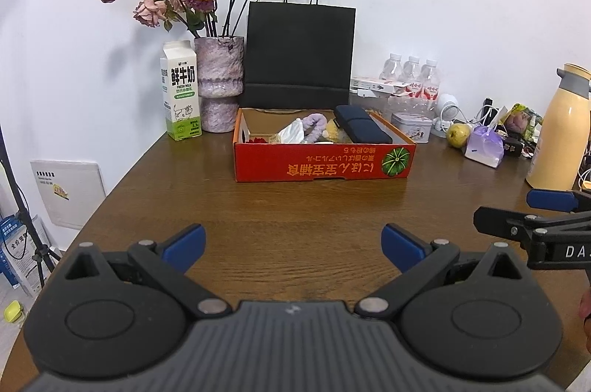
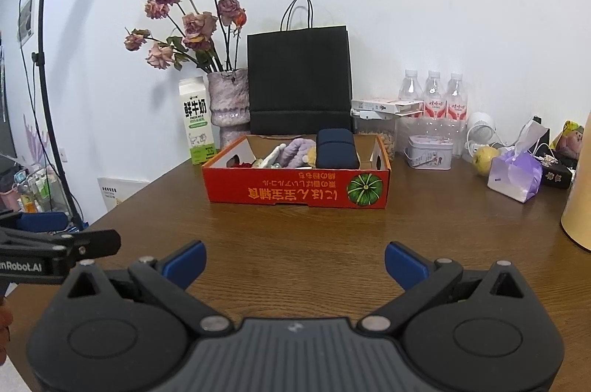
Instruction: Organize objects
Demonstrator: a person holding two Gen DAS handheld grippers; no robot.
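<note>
I held my left gripper (image 1: pixel 293 246) spread wide, empty | my right gripper (image 2: pixel 294 262) likewise spread, empty, both above the brown wooden table (image 1: pixel 295 203) | shallow red cardboard box (image 2: pixel 295 194) sat mid-table, dark navy case (image 2: pixel 337 148) inside it.

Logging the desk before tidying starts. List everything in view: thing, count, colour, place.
table: one, brown wood, under everything
red box: one, open, table centre
dark case: one, navy, in box, right side
purple band: one, lilac, in box
black bag: one, upright behind box
vase: one, mottled pink, dried roses, left of bag
milk carton: one, white-green, left of vase
water bottles: three, clear, right rear
tin: one, pale, right of box
pear: one, yellow-green
tissue pack: one, purple
flask: one, cream, far right
left gripper: open, empty
right gripper: open, empty
</note>
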